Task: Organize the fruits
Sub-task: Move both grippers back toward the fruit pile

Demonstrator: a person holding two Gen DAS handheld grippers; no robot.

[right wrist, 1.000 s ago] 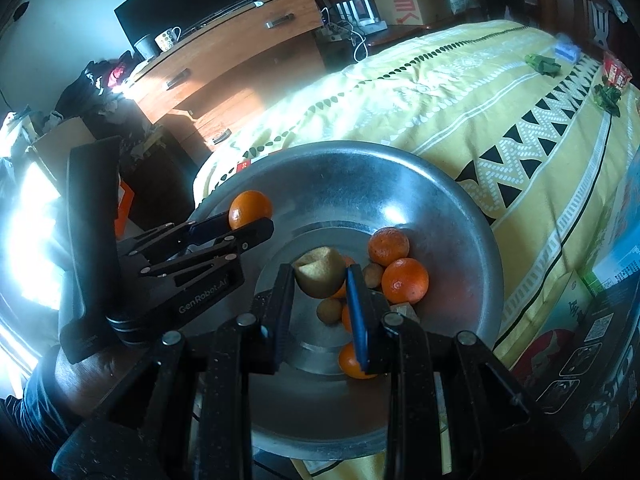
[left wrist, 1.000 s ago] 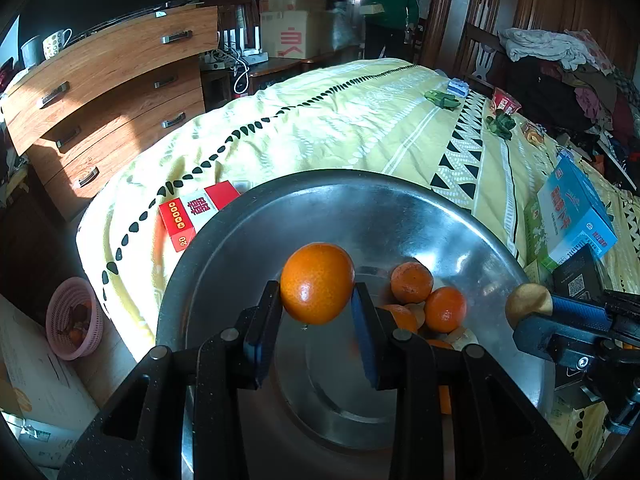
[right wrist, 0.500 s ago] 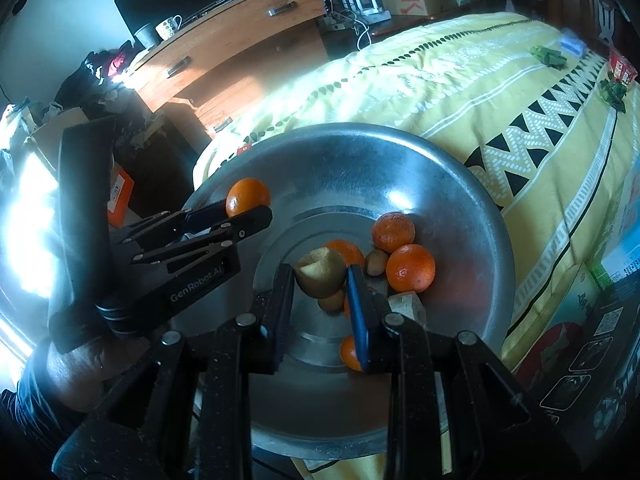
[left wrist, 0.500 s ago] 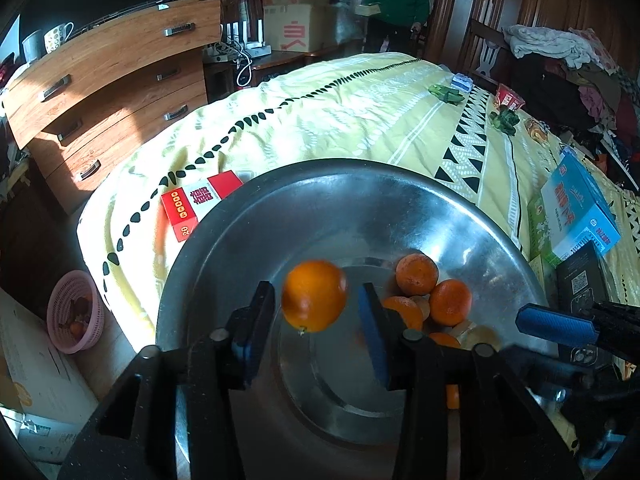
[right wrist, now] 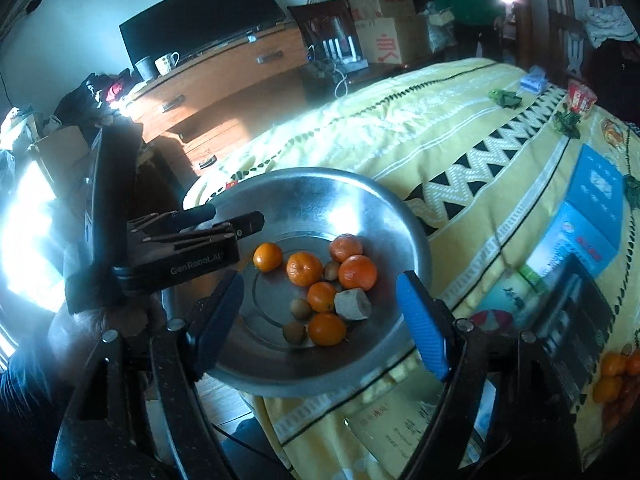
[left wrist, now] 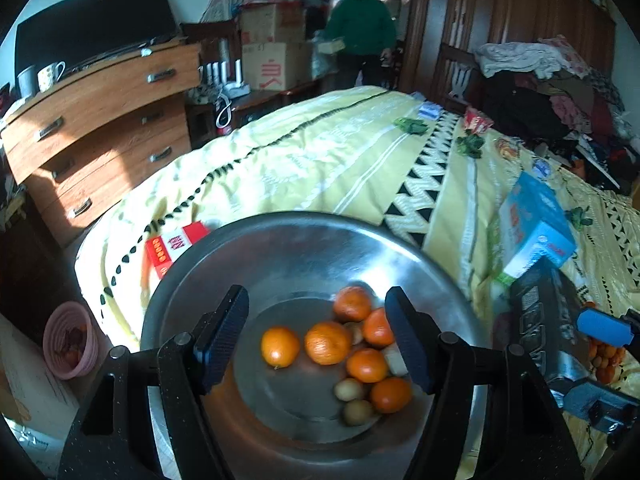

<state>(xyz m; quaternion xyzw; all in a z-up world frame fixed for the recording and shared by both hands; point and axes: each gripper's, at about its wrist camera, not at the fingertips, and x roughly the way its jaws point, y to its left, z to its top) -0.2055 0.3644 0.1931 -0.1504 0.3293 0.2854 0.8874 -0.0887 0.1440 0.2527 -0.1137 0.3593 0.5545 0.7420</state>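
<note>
A large steel basin (left wrist: 304, 248) (right wrist: 320, 196) sits on the yellow bedspread's corner. It holds several oranges, small brown fruits and a pale cut chunk (right wrist: 353, 304). One orange (left wrist: 280, 346) (right wrist: 267, 257) lies apart at the left of the pile. My left gripper (left wrist: 316, 336) is open and empty above the basin; it also shows in the right wrist view (right wrist: 232, 220). My right gripper (right wrist: 320, 320) is open and empty over the basin's near rim; its blue fingertip (left wrist: 604, 326) shows at the right of the left wrist view.
More oranges (right wrist: 618, 376) lie on the bed at the right, past a black box (right wrist: 568, 312) and a blue box (left wrist: 532, 228). A red packet (left wrist: 172, 246) lies left of the basin. A wooden dresser (left wrist: 100, 120) stands at the left, a pink basket (left wrist: 68, 344) on the floor.
The left gripper opened and dropped its orange into the basin. The right gripper opened and released the pale chunk into the pile. Both pulled back a little.
</note>
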